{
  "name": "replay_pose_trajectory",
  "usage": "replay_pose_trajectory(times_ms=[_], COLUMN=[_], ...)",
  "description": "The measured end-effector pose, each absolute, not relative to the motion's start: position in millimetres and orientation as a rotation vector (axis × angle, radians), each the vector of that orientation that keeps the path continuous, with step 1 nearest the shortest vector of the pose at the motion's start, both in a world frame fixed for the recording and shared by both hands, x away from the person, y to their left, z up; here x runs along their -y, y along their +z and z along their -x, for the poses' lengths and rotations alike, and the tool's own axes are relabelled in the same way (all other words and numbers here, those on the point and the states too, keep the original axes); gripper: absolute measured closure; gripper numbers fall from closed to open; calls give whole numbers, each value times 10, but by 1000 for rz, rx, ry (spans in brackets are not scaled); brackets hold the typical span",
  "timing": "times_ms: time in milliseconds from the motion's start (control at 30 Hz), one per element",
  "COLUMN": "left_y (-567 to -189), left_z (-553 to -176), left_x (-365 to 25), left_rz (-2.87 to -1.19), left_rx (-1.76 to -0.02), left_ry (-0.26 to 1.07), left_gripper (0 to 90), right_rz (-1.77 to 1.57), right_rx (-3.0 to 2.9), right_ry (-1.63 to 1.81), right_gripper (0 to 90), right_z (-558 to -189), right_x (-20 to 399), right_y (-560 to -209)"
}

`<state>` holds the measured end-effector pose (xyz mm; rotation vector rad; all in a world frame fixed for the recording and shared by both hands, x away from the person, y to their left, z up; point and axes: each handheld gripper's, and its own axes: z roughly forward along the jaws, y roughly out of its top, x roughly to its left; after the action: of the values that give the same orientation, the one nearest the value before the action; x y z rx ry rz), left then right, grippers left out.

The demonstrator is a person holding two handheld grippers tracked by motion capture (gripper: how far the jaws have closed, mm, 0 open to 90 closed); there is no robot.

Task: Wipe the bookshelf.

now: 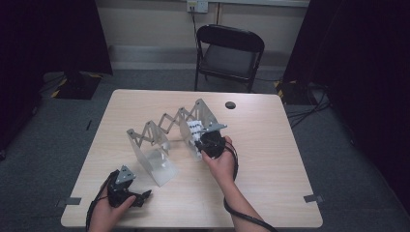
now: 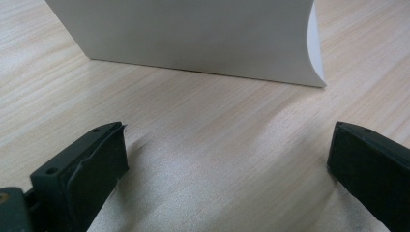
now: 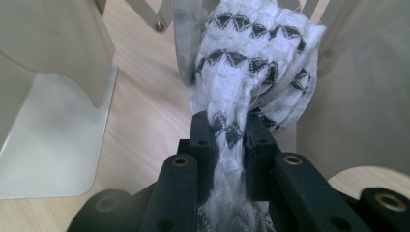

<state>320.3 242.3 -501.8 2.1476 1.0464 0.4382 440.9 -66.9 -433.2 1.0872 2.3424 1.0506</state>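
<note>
A white cloth with a black zigzag pattern (image 3: 261,53) is bunched between the jaws of my right gripper (image 3: 231,130), which is shut on it. In the high view that right gripper (image 1: 205,143) holds the cloth (image 1: 194,129) against the right end of a pale expanding rack (image 1: 167,126) with scissor links and upright plates. My left gripper (image 1: 142,197) rests near the table's front left corner. Its jaws stand wide open over bare wood in the left gripper view (image 2: 227,159), facing the rack's near white plate (image 2: 193,38).
The wooden table (image 1: 270,164) has a dark round hole (image 1: 230,105) at the back right. A black folding chair (image 1: 229,53) stands beyond the far edge. Cables trail from both grippers toward the front edge.
</note>
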Motion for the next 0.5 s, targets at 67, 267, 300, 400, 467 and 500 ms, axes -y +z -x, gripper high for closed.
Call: replay_pose_trajectory(times_ms=[67, 267, 300, 400, 467, 500], left_y=[-5018, -5018, -5018, -5018, -5019, -5019], left_z=[-3203, -3203, -3203, -3203, -3202, -3202], left_x=[-2424, -2424, -2424, -2424, -2421, -2421], left_rz=[-2149, -2148, -2148, -2149, -2145, -2145], left_rx=[-1046, -1046, -1046, -1045, -1047, -1047], left_ry=[438, 438, 438, 439, 437, 437], left_gripper=[2, 2, 2, 2, 2, 2], right_rz=[-1086, -1105, -1114, -1135, -1149, -1149], right_rx=[-2358, -2395, -2398, -2402, -2402, -2402], right_ry=[1036, 991, 986, 968, 982, 982], right_gripper=[773, 767, 765, 743, 711, 711], right_z=[-4402, -4372, -4368, -4355, -4345, -4345], right_x=[667, 693, 704, 741, 776, 776], right_y=[-4392, -4567, -4598, -4684, -4731, -4731])
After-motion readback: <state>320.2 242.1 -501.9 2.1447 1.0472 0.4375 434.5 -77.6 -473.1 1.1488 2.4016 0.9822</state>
